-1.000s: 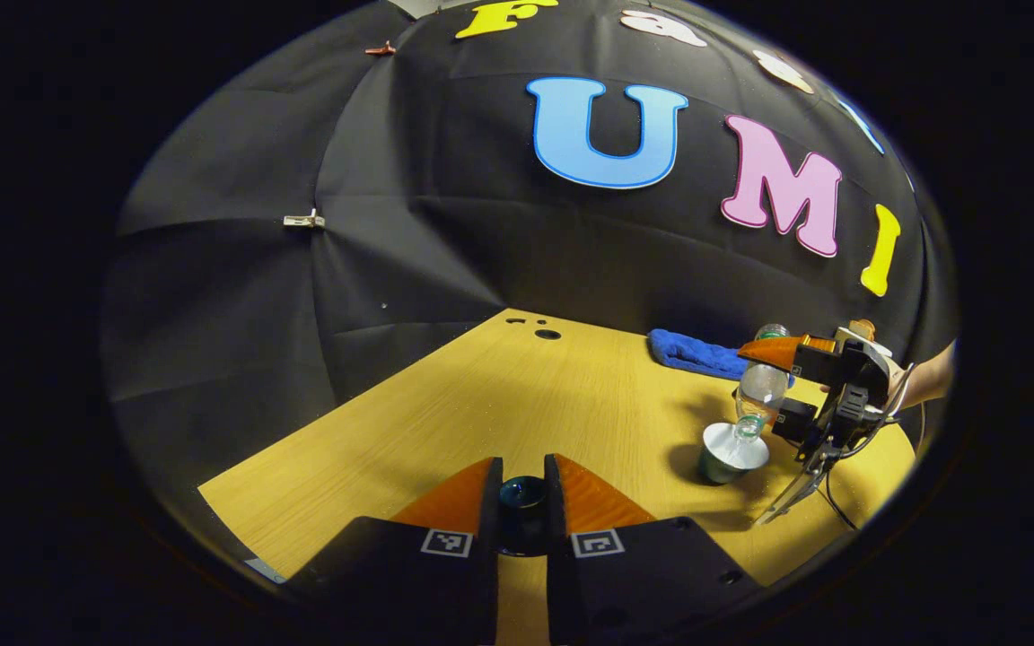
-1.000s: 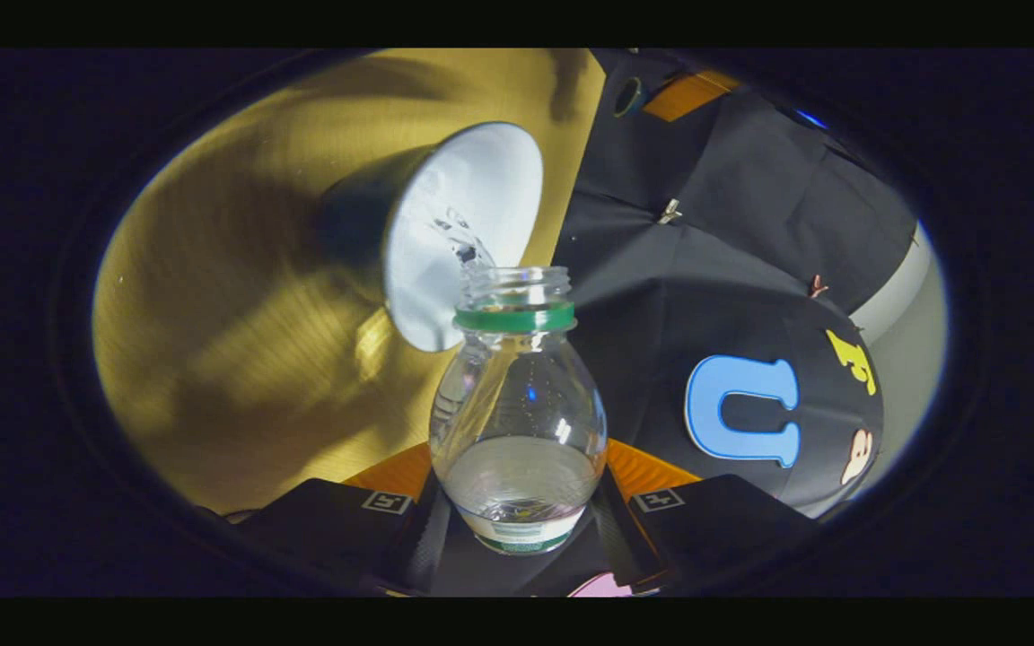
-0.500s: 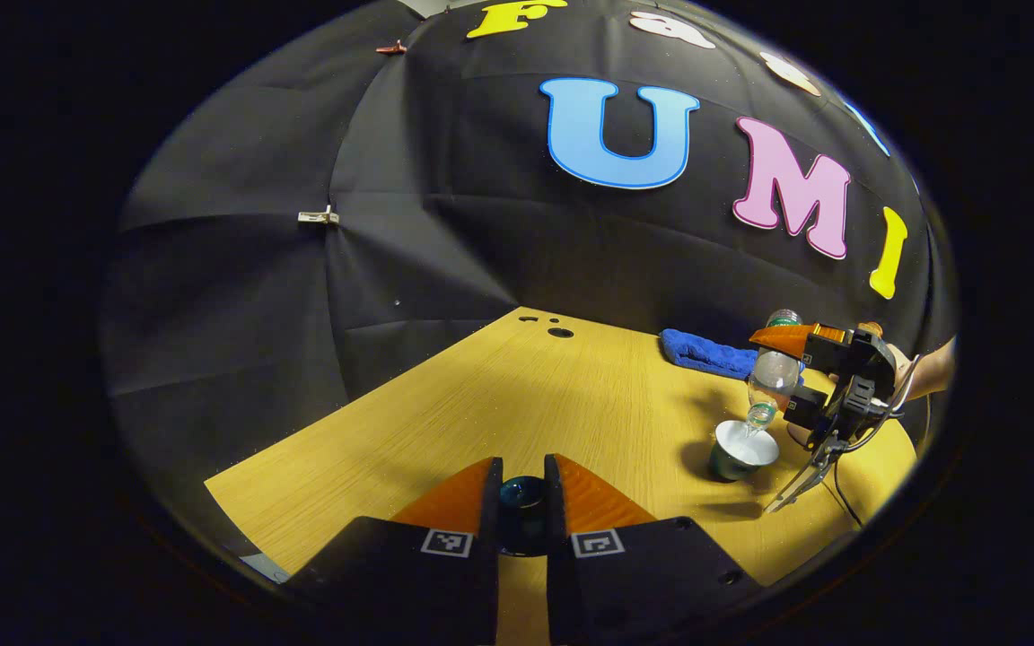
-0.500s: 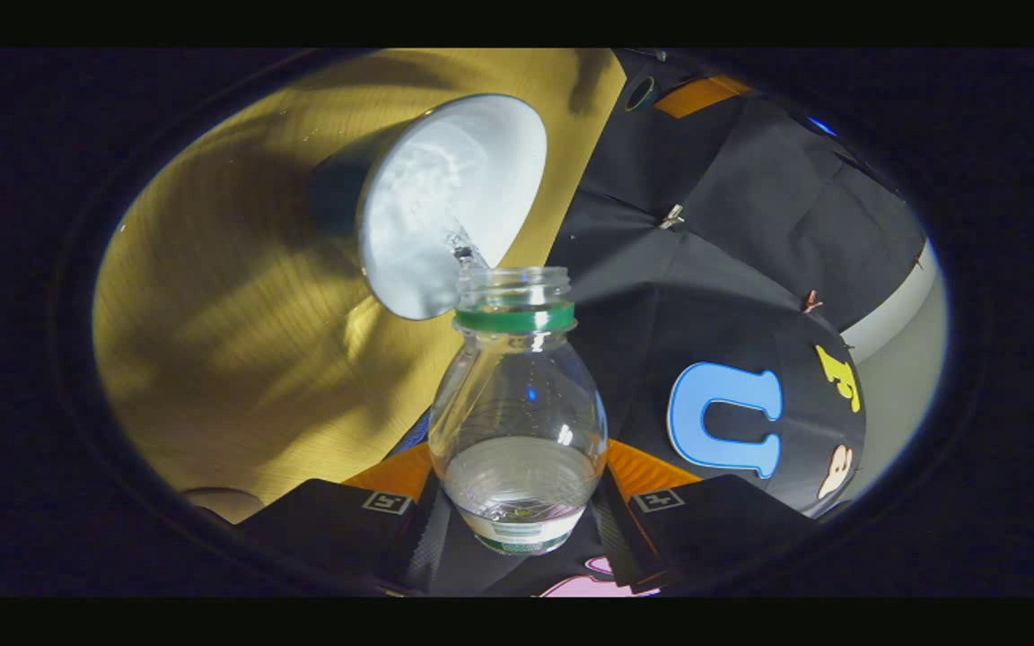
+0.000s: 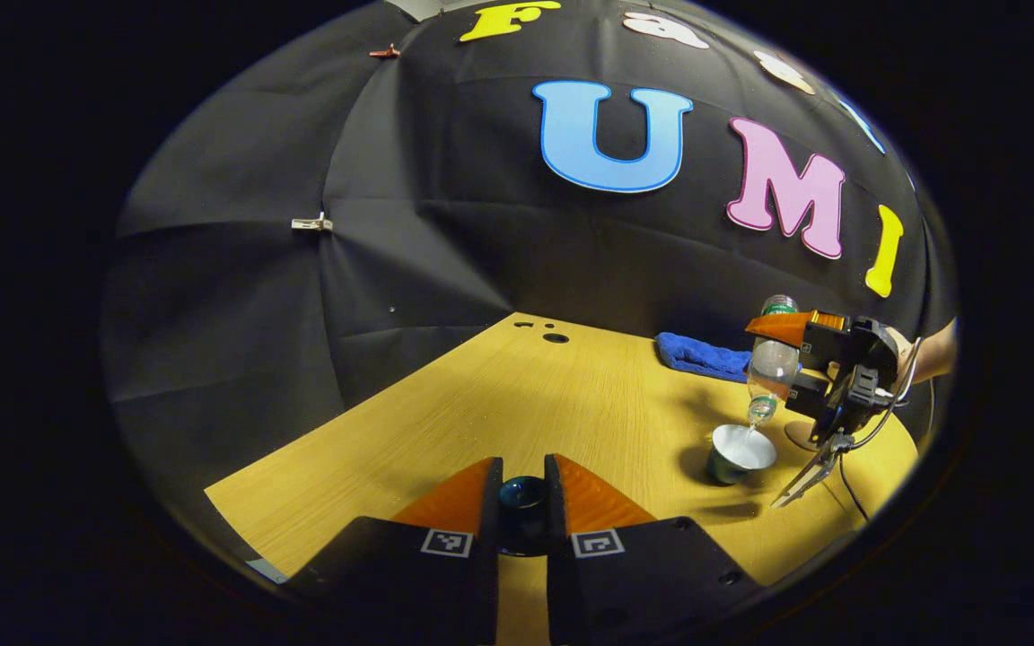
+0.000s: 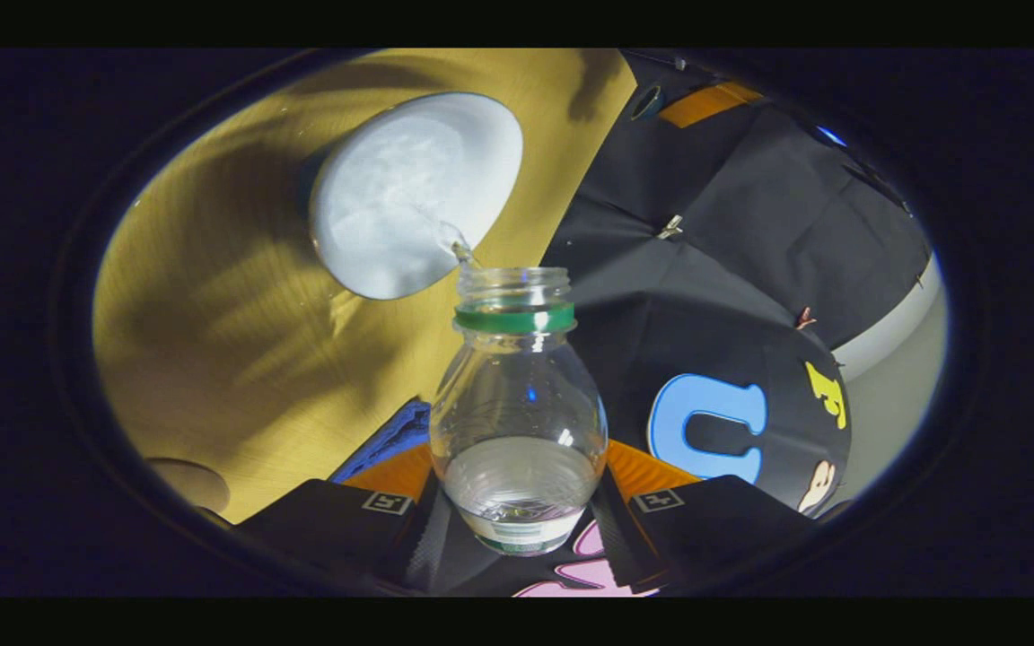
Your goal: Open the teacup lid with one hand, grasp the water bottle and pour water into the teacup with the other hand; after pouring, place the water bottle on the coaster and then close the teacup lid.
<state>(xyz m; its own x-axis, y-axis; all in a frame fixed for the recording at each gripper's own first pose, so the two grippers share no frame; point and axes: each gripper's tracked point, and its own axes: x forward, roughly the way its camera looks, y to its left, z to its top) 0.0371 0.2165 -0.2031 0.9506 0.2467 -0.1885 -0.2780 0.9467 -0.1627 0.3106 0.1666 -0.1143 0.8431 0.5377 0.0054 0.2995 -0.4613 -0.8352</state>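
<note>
Lid's off: left gripper (image 5: 522,502) is clamped on the teacup lid (image 5: 521,494) near me. Far right, right gripper (image 6: 517,502) squeezes the tipped water bottle (image 6: 517,404), water trickling into the teacup (image 5: 737,451). Left: coaster (image 5: 802,437), relidding.

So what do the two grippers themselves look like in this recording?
Each gripper has a black blocky body ending in two wedge-shaped fingers, with a small square black-and-white marker at the base of each finger, as on the left gripper and the right gripper. In the left gripper view the right gripper also shows a black cable trailing down and a thin light lever below it.
</note>
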